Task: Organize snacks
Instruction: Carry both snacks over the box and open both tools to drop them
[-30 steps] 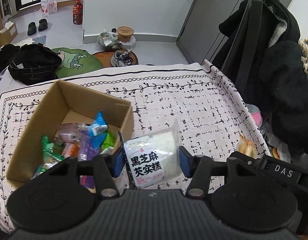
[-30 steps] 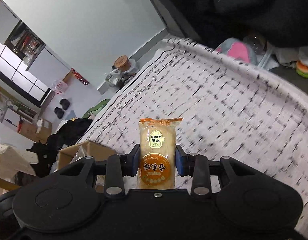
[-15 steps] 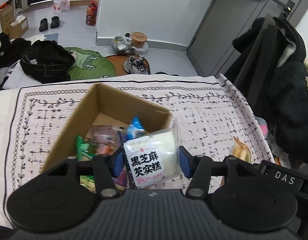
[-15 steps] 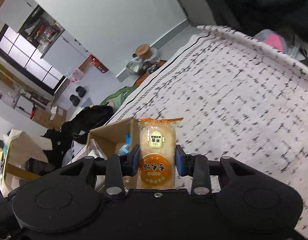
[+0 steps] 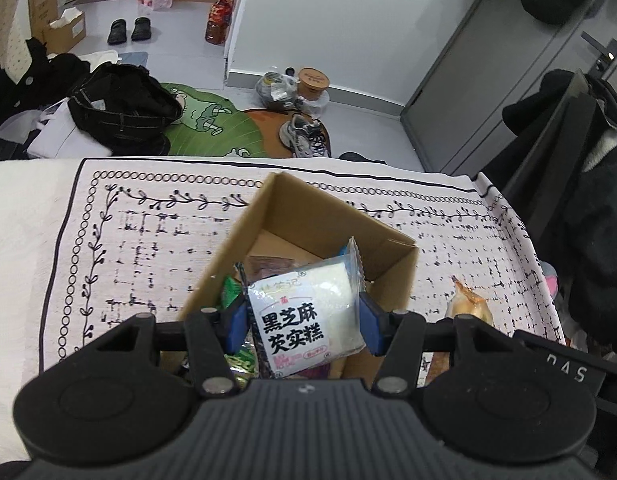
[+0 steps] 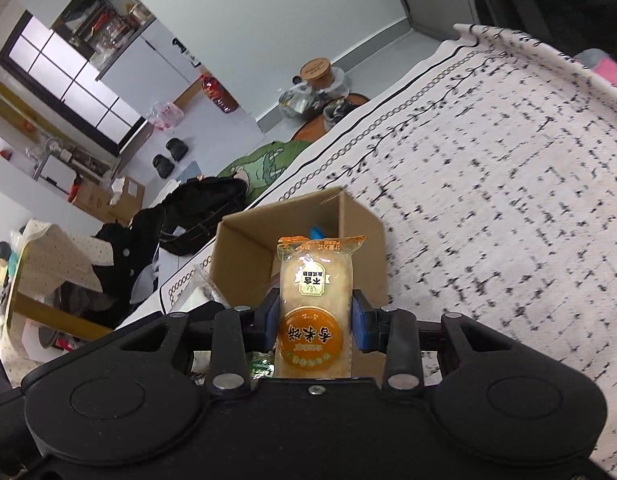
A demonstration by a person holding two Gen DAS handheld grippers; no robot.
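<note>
Beyond the cardboard box (image 5: 244,236) — patterned cloth (image 5: 148,240), floor clutter

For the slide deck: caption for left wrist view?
Left hand-held gripper holds a white snack packet above a cardboard box of snacks.

I'm in a lived-in home. Slippers (image 5: 129,30), a sneaker (image 5: 306,136) and heaped clothes (image 5: 122,108) litter the floor beyond the counter's far edge. Coats (image 5: 588,216) hang by a grey door (image 5: 520,80).
</note>
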